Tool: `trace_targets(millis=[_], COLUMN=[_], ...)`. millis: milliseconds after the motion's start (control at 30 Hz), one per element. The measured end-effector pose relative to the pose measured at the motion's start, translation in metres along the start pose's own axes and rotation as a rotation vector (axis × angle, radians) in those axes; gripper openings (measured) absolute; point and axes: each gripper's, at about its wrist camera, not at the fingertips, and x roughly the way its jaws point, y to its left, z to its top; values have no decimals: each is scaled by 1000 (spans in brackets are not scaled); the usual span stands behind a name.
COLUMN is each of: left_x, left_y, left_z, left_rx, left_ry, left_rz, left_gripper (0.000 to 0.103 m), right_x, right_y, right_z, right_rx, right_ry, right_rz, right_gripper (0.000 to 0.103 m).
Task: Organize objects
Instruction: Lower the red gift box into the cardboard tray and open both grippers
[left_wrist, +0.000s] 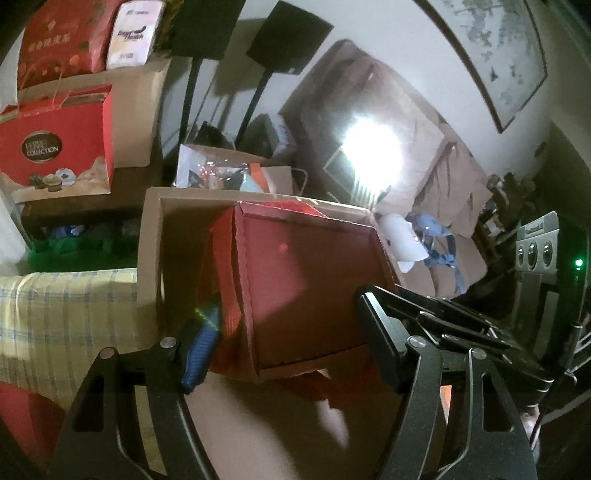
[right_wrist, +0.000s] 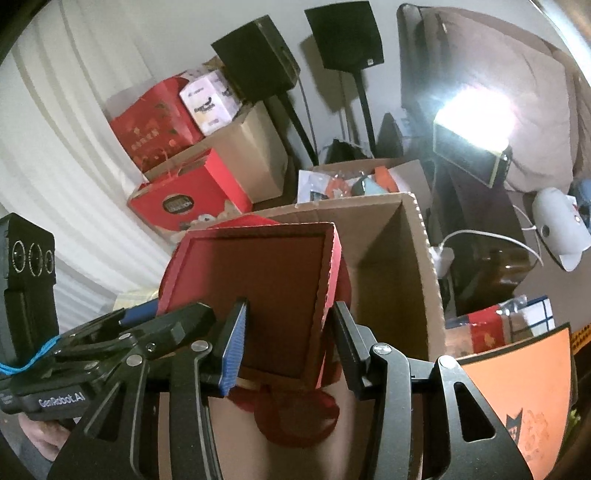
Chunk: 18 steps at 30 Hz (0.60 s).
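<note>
A red gift box (left_wrist: 306, 291) with a red ribbon handle is held over an open cardboard carton (left_wrist: 155, 236). In the left wrist view my left gripper (left_wrist: 284, 347) spans the box, its blue-padded finger on the left side and its black finger on the right. In the right wrist view my right gripper (right_wrist: 284, 343) clamps the near right wall of the red box (right_wrist: 266, 288), which tilts over the carton (right_wrist: 421, 258). The ribbon handle (right_wrist: 295, 417) hangs below. The left gripper's body (right_wrist: 110, 350) shows at the left.
Red gift bags (right_wrist: 184, 195) and a big carton (right_wrist: 251, 155) stand behind. Two black speakers on stands (right_wrist: 343, 33) are by the wall. A bright lamp (right_wrist: 476, 110), an orange bag (right_wrist: 528, 391) at the right and a checked cloth (left_wrist: 66, 314) at the left surround the carton.
</note>
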Motion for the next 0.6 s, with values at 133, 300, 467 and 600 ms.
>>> trace_targets(millis=[133, 300, 467, 600], left_x=[9, 17, 15, 1], left_y=[5, 9, 8, 8], left_z=[3, 5, 9, 15], left_rx=[-23, -38, -18, -15], left_ry=[16, 33, 22, 0], left_rz=[14, 27, 41, 17], left_gripper=[68, 68, 69, 76], right_x=[12, 23, 27, 28], right_y=[-4, -9, -7, -4], right_z=[3, 6, 8, 9], right_rx=[16, 29, 29, 31], right_ry=[11, 12, -3, -1], right_rz=[3, 0, 0, 0], right_gripper=[45, 44, 42, 42])
